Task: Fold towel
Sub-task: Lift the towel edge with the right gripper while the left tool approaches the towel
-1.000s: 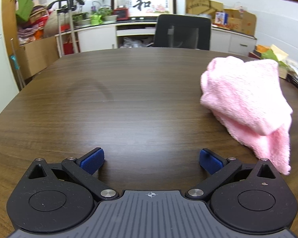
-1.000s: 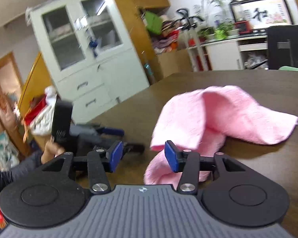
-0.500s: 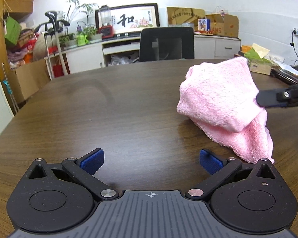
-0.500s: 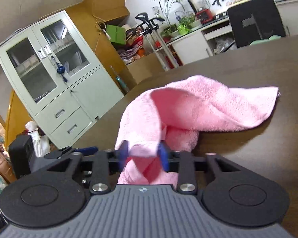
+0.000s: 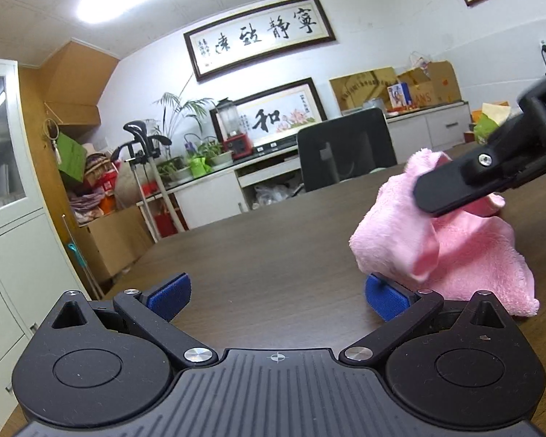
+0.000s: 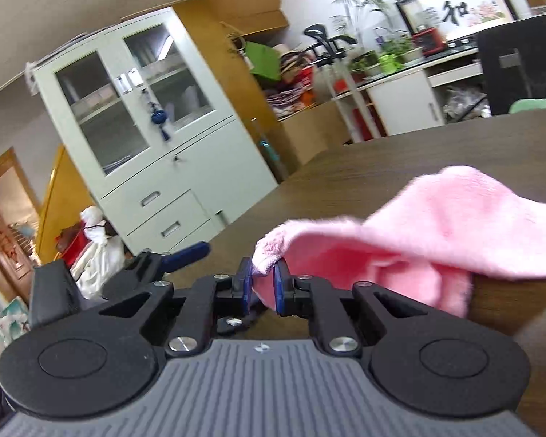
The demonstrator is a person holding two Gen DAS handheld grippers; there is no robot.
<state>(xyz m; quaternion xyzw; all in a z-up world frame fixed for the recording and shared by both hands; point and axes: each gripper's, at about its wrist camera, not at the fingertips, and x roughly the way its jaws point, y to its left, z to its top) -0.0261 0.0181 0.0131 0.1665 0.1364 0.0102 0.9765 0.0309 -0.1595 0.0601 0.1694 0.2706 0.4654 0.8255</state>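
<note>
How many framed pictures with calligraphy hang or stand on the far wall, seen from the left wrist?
2. The long frame hangs high on the wall; the smaller frame stands below it, behind the blender.

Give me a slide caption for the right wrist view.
Right gripper closing on a corner of the pink towel above the dark wooden table.

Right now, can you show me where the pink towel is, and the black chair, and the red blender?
pink towel (image 6: 455,225), right wrist view, on its fluffy top fold.
black chair (image 5: 345,145), left wrist view, on its backrest.
red blender (image 5: 236,144), left wrist view, on its red base.
</note>
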